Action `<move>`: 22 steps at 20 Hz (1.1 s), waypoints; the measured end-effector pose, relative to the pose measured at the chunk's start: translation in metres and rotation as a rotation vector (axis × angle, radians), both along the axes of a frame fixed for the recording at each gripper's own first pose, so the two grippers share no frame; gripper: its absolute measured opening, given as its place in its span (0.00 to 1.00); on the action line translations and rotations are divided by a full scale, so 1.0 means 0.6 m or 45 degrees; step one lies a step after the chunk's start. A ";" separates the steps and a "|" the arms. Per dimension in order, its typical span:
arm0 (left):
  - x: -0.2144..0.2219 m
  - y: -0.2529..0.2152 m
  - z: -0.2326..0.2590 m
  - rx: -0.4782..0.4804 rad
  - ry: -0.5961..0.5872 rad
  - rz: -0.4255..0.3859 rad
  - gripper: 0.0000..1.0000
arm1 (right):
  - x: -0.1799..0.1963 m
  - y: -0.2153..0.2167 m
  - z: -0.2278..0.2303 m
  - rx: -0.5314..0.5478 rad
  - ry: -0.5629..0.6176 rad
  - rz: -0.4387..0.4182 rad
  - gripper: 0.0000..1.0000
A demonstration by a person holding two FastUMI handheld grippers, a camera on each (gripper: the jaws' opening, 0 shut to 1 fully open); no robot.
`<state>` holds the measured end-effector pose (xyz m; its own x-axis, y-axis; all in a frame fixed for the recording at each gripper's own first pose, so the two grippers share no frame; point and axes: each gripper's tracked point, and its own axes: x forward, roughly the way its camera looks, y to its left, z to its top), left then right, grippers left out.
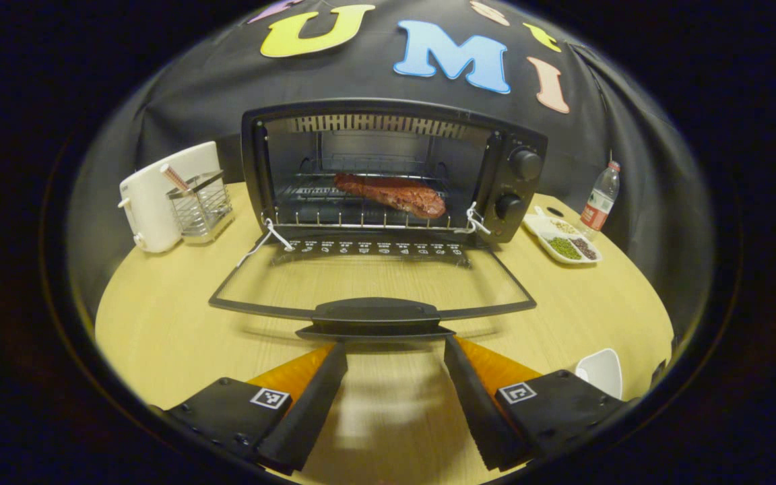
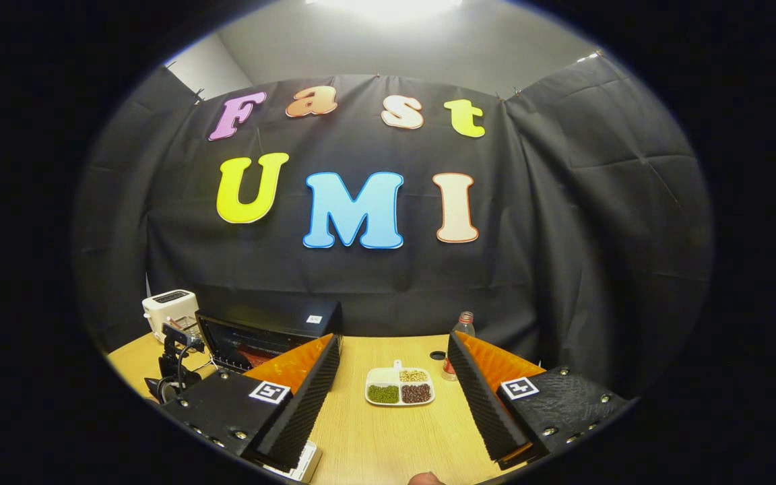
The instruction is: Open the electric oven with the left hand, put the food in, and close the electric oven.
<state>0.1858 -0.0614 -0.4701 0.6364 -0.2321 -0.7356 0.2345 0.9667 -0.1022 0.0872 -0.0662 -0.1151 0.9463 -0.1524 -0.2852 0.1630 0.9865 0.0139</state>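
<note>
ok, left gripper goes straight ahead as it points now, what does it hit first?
Most likely the door handle of the open oven: the open left gripper sits just short of it, fingers flanking. Depth unclear.

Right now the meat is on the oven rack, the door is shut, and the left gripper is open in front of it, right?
Not quite: the door is open, folded down flat, as the left gripper view shows. The meat is on the oven rack, and the left gripper is open in front.
</note>
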 end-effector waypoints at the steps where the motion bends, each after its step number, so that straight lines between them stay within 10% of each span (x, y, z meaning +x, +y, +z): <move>1: -0.001 0.001 0.005 -0.003 -0.005 0.005 1.00 | 0.000 0.002 -0.001 -0.002 -0.001 0.005 0.98; 22: 0.190 -0.041 0.205 0.071 -0.453 -0.151 0.97 | -0.015 -0.021 -0.017 0.012 0.002 -0.064 0.98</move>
